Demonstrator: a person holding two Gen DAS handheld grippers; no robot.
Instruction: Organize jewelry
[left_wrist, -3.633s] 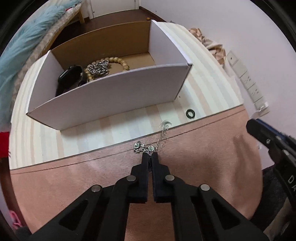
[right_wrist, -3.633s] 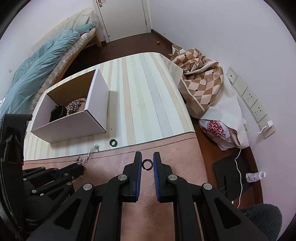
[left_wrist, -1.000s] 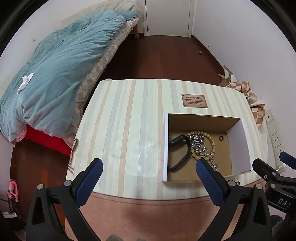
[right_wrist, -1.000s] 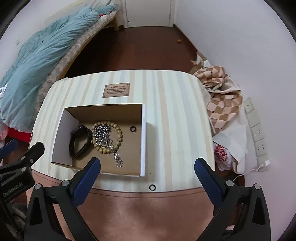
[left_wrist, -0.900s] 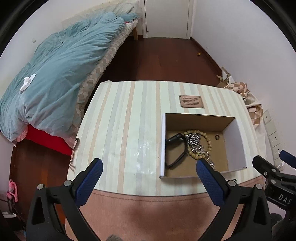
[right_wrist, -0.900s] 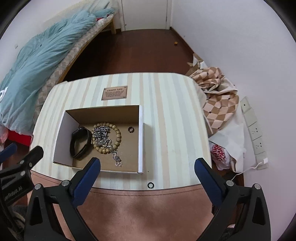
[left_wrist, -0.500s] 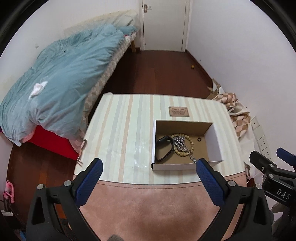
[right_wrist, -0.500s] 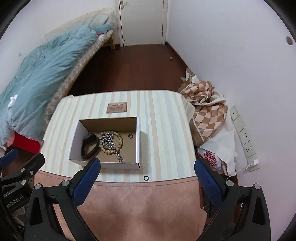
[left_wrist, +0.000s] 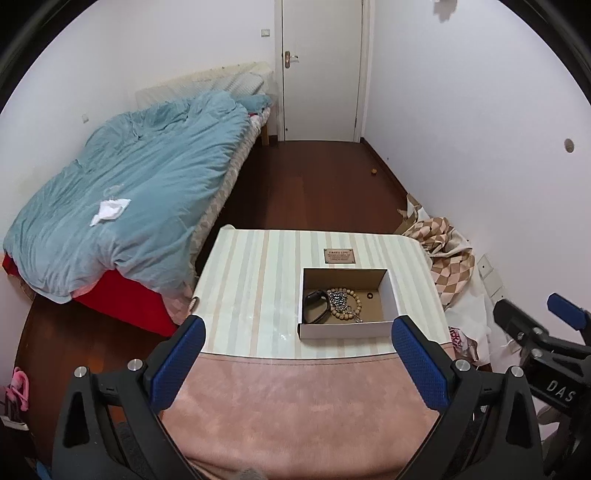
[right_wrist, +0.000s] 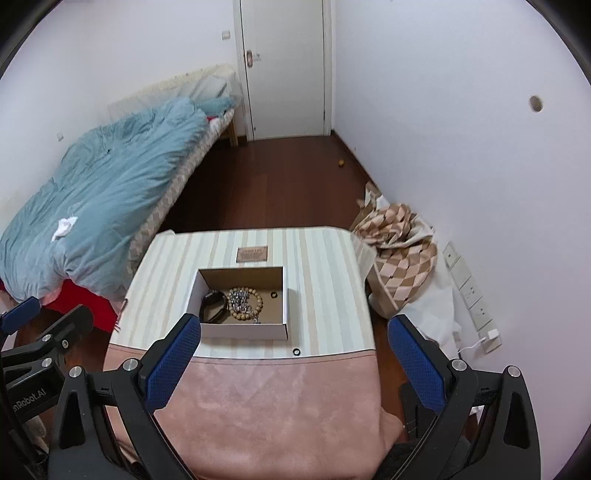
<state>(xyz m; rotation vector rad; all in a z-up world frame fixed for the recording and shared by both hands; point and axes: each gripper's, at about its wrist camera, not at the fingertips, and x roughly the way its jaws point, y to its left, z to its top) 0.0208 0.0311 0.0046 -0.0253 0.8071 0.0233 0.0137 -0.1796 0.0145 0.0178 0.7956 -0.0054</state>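
The left gripper (left_wrist: 298, 334) is spread wide with nothing between its blue-padded fingers (left_wrist: 176, 354), held high above the near, pink-covered end of the table (left_wrist: 295, 406). The right gripper (right_wrist: 293, 332) is likewise splayed and empty, its blue pads (right_wrist: 413, 354) framing the same pink cloth.

Beyond the pink cloth, on the striped tablecloth (left_wrist: 240, 295), sits the open cardboard box (left_wrist: 345, 330), the landmark here. Inside it, toward its left wall, lies a black wristband (left_wrist: 316, 310); next to that a wooden bead bracelet (left_wrist: 345, 308) with a silver chain (left_wrist: 338, 299) heaped across it; further right on the box floor, apart from the beads, is a small dark ring (left_wrist: 369, 295). Just behind the box lies a brown label plaque (left_wrist: 340, 256).

The right wrist view alone shows a second small black ring (right_wrist: 296, 352) outside the box, on the striped cloth just in front of its near right corner, at the seam with the pink cloth; in the left wrist view that spot is hidden behind the gripper's finger. Left of the box stands a bed with a teal duvet (left_wrist: 129, 199); right of it, a checked cloth (right_wrist: 400, 254) is heaped on the floor.
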